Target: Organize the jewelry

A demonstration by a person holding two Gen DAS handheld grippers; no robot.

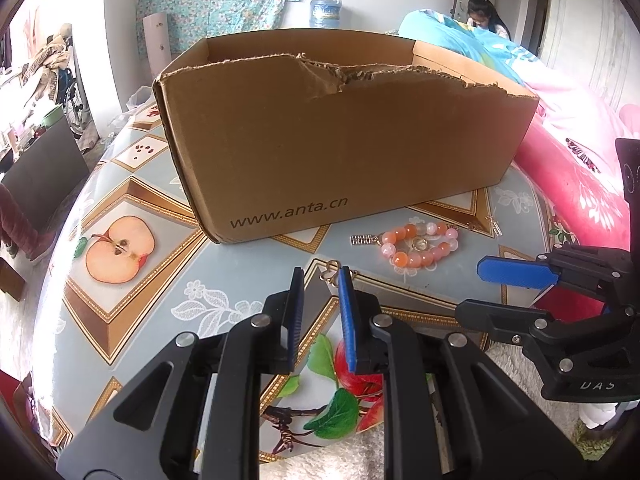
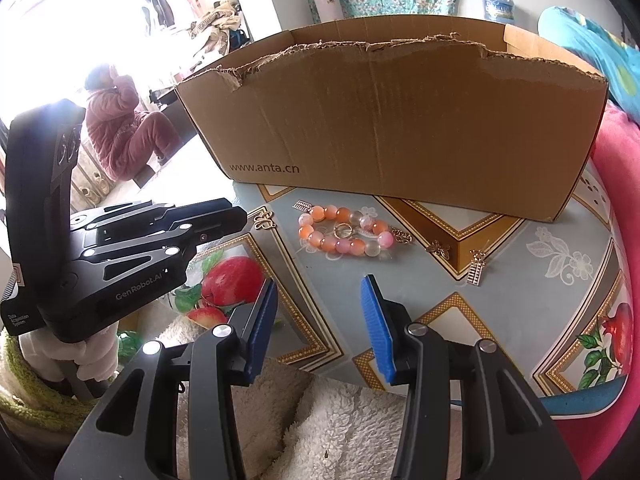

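An orange and pink bead bracelet [image 1: 420,245] [image 2: 344,236] lies on the table in front of a brown cardboard box [image 1: 340,140] [image 2: 400,120]. A gold ring [image 2: 343,231] lies inside the bracelet. A gold butterfly charm [image 1: 334,274] [image 2: 264,220] lies just beyond my left gripper [image 1: 320,280], which is open and empty, a little above the table. Small abacus charms [image 1: 362,239] [image 2: 477,268] and a flower charm [image 2: 438,249] lie nearby. My right gripper [image 2: 320,284] is open and empty, short of the bracelet.
The round table [image 1: 160,184] [image 2: 520,300] has a fruit-print cover. A pink quilt [image 1: 572,168] lies to the right. A white fleecy cloth [image 2: 320,420] hangs below the near table edge. A person in pink [image 2: 124,128] sits far left.
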